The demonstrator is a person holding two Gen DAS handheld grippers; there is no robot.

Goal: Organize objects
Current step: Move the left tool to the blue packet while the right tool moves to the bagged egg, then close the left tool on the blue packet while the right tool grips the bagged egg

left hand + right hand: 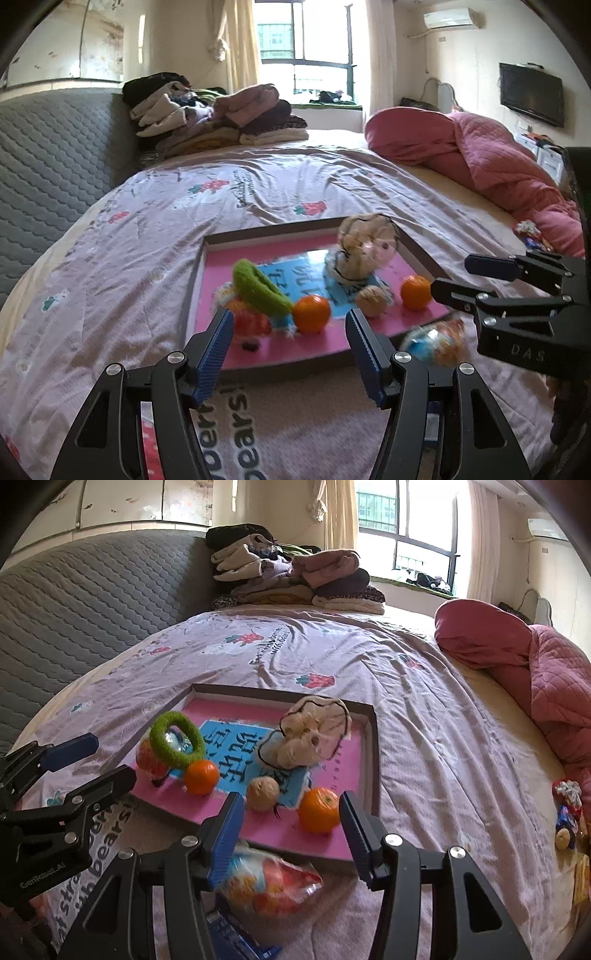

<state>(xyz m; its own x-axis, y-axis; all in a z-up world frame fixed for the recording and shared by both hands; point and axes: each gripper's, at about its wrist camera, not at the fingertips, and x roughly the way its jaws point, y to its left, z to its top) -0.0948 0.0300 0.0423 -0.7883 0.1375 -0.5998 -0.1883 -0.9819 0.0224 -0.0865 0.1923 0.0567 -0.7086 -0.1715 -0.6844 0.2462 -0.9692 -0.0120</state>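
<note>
A bed is covered by a mauve sheet (155, 221) printed with strawberries and lettering, and a shallow dark-rimmed tray (373, 753) with a pink floor is laid on it. Inside the tray are found a green ring toy (177, 744), two oranges (201, 776) (319, 809), a small beige ball (262, 793) and a cream plush toy (310, 738) resting on a blue printed card. A crinkled snack bag (269, 882) is seen on the sheet just outside the tray's near edge. The left gripper (290, 354) is held wide open above the near rim with nothing between its pads. The right gripper (291, 838) is likewise spread, over the snack bag, whose upper end lies between the pads; no pad is seen pressing on it. A grey quilted headboard (48, 166) is at the left, folded clothes (221, 118) are stacked at the far edge, a pink quilt (480, 155) is bunched at the right, and a window (306, 44), an air conditioner (448, 16) and a wall television (532, 94) are visible beyond
</note>
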